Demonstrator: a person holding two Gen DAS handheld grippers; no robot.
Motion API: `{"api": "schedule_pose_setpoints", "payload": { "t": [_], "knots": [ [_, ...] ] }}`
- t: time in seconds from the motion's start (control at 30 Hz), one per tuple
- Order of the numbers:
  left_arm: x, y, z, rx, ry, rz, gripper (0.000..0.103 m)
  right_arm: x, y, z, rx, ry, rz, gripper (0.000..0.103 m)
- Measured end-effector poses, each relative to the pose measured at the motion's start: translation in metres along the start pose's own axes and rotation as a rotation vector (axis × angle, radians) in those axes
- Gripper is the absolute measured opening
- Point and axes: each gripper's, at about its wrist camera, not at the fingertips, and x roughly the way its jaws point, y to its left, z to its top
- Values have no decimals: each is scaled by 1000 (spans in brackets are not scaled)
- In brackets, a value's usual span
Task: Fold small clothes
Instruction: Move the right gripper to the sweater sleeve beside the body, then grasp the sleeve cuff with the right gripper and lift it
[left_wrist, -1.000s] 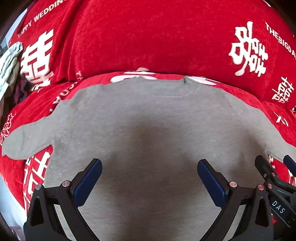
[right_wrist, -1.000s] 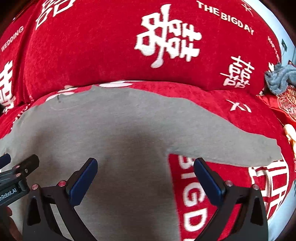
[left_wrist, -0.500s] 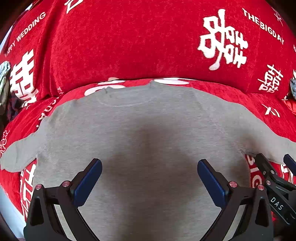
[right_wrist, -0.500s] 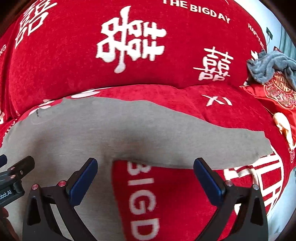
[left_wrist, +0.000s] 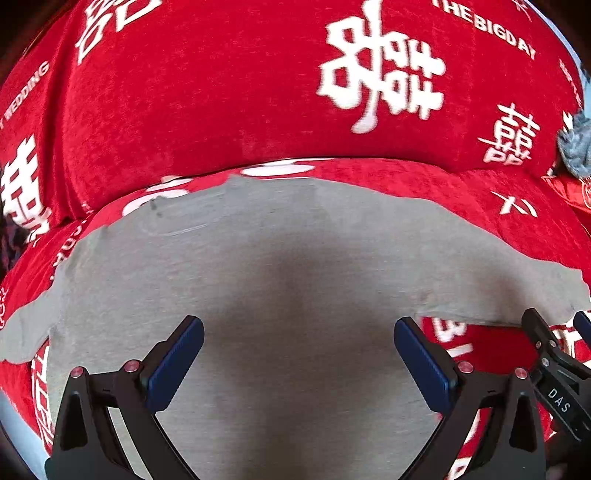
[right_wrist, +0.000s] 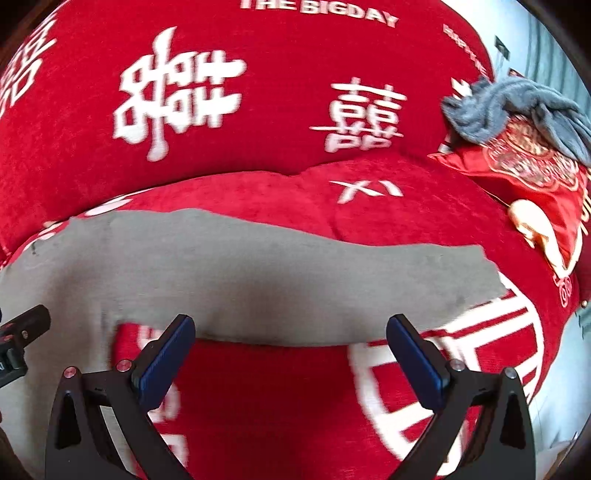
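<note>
A grey long-sleeved top (left_wrist: 280, 266) lies flat on the red sofa seat, neckline toward the backrest. My left gripper (left_wrist: 297, 363) hovers open over the lower right part of its body, nothing between the blue pads. In the right wrist view the top's right sleeve (right_wrist: 332, 273) stretches out to the right. My right gripper (right_wrist: 291, 360) is open just in front of that sleeve, above red fabric. The right gripper's tip (left_wrist: 554, 354) shows at the right edge of the left wrist view, and the left gripper's tip (right_wrist: 22, 332) shows at the left edge of the right wrist view.
The red sofa cover (right_wrist: 258, 92) with white characters rises as a backrest behind the top. A crumpled grey-blue cloth (right_wrist: 517, 107) lies on a red embroidered cushion (right_wrist: 535, 177) at the far right. The seat's right edge (right_wrist: 550, 332) drops off beyond the sleeve cuff.
Both grippers have shifted to the right across the top. The right gripper moved from over the top's body to over the red seat below the sleeve. Both stayed open.
</note>
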Motion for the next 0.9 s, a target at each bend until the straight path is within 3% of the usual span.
{"api": "schedule_pose_setpoints", "payload": {
  "t": [0.43, 0.67, 0.87, 0.9],
  "knots": [
    [8, -63, 8, 78, 7, -26, 103, 22, -101, -1, 119, 21, -123, 103],
    [16, -83, 8, 107, 17, -26, 103, 45, -152, -15, 252, 74, -101, 103],
    [25, -86, 6, 108, 35, -11, 103, 72, -148, 5, 210, 14, -64, 99],
    [26, -85, 7, 105, 37, -10, 103, 78, -148, 10, 194, 8, -70, 92]
  ]
}}
